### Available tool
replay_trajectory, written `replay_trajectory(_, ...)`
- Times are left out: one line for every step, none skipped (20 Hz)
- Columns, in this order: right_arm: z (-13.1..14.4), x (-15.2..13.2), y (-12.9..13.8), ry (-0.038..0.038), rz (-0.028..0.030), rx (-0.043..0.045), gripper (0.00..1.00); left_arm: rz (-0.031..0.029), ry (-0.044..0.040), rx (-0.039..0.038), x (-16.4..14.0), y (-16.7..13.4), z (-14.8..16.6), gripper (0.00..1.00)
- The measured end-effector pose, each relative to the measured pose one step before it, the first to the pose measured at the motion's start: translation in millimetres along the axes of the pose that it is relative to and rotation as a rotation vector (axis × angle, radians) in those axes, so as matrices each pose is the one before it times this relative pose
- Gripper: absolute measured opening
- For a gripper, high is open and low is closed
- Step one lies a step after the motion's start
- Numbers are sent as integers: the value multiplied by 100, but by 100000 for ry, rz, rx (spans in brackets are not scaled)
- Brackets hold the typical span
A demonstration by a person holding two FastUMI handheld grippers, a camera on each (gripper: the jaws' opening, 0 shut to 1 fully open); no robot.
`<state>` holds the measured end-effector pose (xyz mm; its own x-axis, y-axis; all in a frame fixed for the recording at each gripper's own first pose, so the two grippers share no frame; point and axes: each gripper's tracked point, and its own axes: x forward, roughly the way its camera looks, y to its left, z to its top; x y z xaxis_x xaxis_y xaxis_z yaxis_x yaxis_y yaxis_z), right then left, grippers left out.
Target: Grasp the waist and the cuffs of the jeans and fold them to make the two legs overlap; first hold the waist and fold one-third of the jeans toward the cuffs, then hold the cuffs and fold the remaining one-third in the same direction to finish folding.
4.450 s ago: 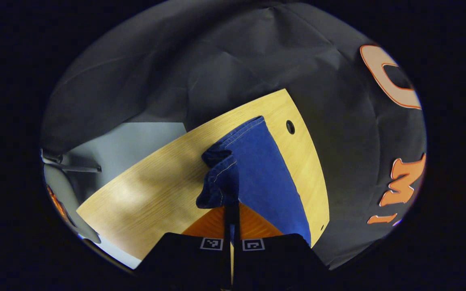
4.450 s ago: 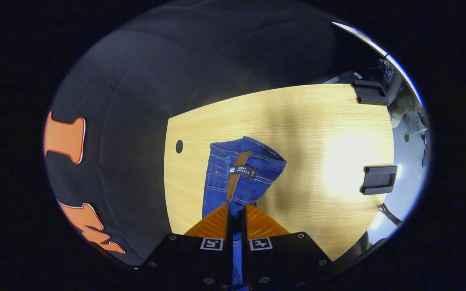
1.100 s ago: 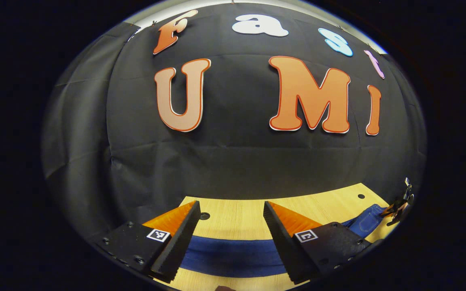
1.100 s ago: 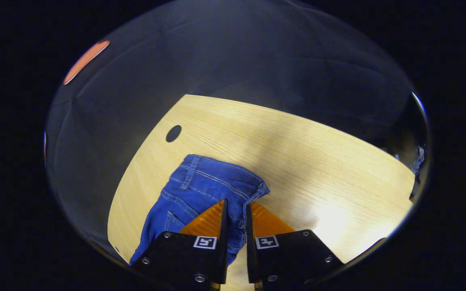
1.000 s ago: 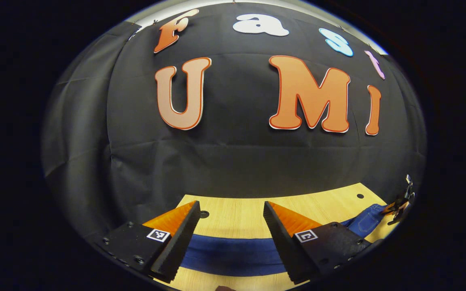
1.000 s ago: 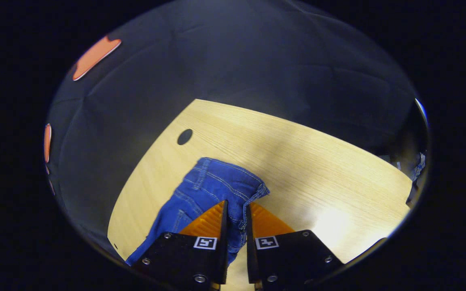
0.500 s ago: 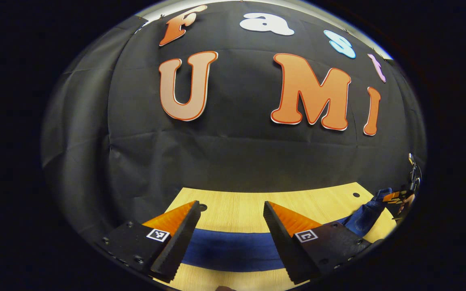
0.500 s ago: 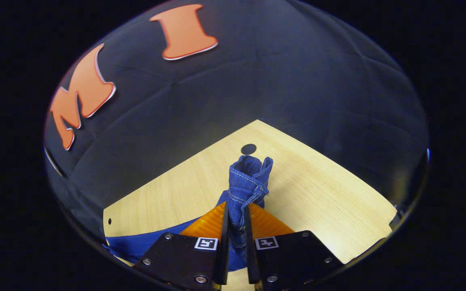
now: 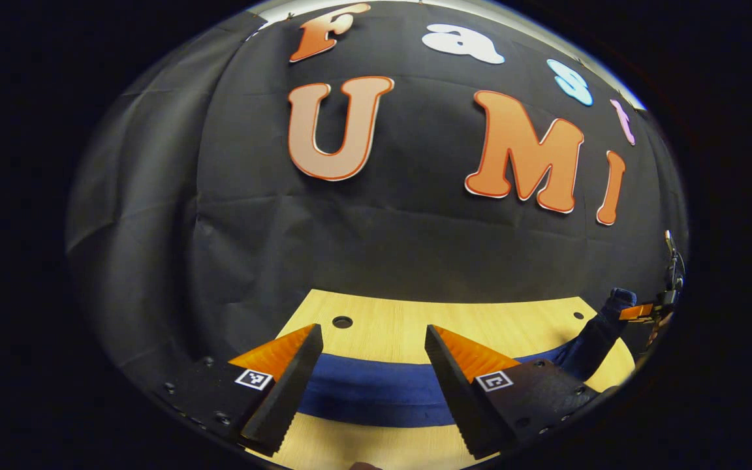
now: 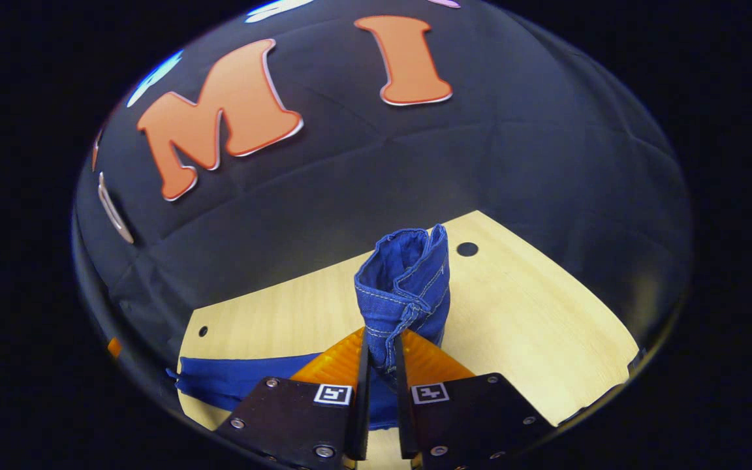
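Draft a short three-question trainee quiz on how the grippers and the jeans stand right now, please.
1. True or false: the left gripper has its fingers spread apart.
2. What does the right gripper pinch? A) the table edge B) the jeans C) nothing
3. Fill in: the strip of jeans between the left gripper's fingers lies flat on the ____.

Key: 1 true; 2 B; 3 table.

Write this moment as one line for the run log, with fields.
stage: waist fold started | right tongs: shut on jeans waist, lifted off table | left tongs: open above flat legs
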<state>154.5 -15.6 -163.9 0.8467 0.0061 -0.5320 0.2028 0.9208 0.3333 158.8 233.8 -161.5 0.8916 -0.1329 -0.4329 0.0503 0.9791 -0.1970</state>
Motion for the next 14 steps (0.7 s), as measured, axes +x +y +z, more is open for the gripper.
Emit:
replay_trajectory(-196, -298, 1388, 226, 1407, -1700, 19, 1063, 73, -531, -195, 879, -231, 100)
replay_trajectory(-383, -129, 1752, 666, 2686, -2141, 19, 701, 209, -756, -212, 786, -321, 97)
replay_trajectory(-519, -306, 1587, 570, 1896, -2034, 19, 663, 63, -794, -185, 773, -158, 97)
replay_trajectory(-528, 173, 1878, 1031, 2662, -1754, 19, 899, 719, -625, -123, 788, -375, 97)
replay_trajectory(-359, -9, 1639, 96, 2167, -1516, 19, 1143, 608, -347, -110, 777, -337, 97)
replay_trajectory(-575, 141, 1309, 1169, 2298, -1657, 19, 1102, 895, -700, 103, 843, -589, 97)
replay_trajectory(-485, 12, 1444, 941, 1793, -1101, 19, 681, 794, -997, 16, 670, -405, 97)
replay_trajectory(-362, 454, 1414, 1132, 2046, -783, 19, 923, 1389, -985, -57, 707, -511, 97)
replay_trajectory(-447, 520, 1430, 1135, 1883, -720, 19, 969, 931, -919, 19, 731, -385, 97)
replay_trajectory(-458, 487, 1132, 1076, 1138, -1017, 19, 799, 1231, -1067, 91, 742, -602, 97)
replay_trajectory(-616, 455, 1117, 1717, 1497, -627, 19, 964, 875, -897, 116, 781, -447, 97)
replay_trajectory(-743, 572, 1208, 2173, 1529, -829, 19, 928, 1076, -640, 246, 696, -412, 97)
replay_trajectory(-580, 571, 947, 1361, 1332, -774, 19, 1422, 1126, -427, 411, 797, -368, 97)
replay_trajectory(-820, 753, 1243, 1768, 510, -1721, 19, 461, 1362, -1049, 217, 557, -528, 97)
